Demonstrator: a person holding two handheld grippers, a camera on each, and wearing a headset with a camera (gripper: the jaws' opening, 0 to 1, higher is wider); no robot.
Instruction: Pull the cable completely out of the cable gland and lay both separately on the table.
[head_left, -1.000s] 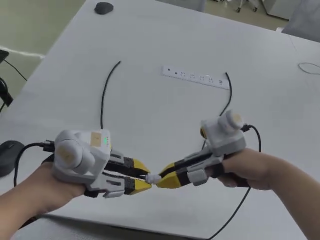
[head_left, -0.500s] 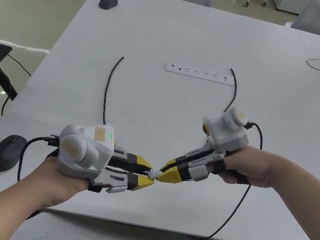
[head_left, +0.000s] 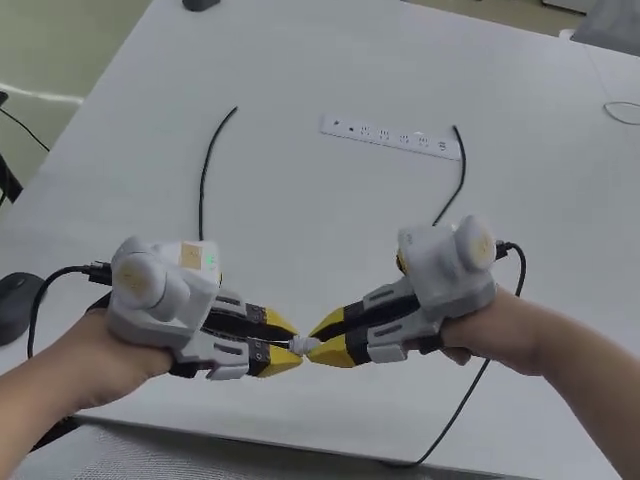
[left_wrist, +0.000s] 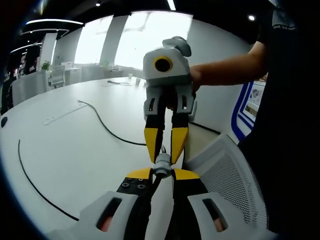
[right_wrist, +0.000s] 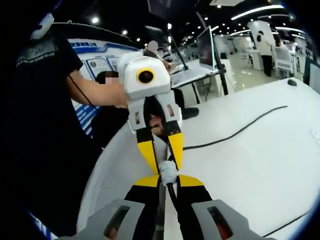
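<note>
The small white cable gland (head_left: 303, 346) hangs above the table's near edge, between the yellow tips of both grippers, which meet nose to nose. My left gripper (head_left: 288, 348) is shut on the black cable (left_wrist: 156, 184) just behind the gland (left_wrist: 162, 163). That cable (head_left: 205, 180) trails back across the table to a free end at the far left. My right gripper (head_left: 320, 347) is shut on the gland (right_wrist: 168, 173) from the other side, and a short black stretch of cable (right_wrist: 173, 194) shows between its jaws.
A white power strip (head_left: 390, 138) lies at mid table, and its black cord (head_left: 455, 190) runs toward the right hand and off the near edge. A dark mouse (head_left: 14, 300) sits at the left edge. A mesh chair (left_wrist: 225, 170) stands below the table edge.
The head camera has shifted a little. Both grippers stay tip to tip on the gland, with no visible gap opening between them.
</note>
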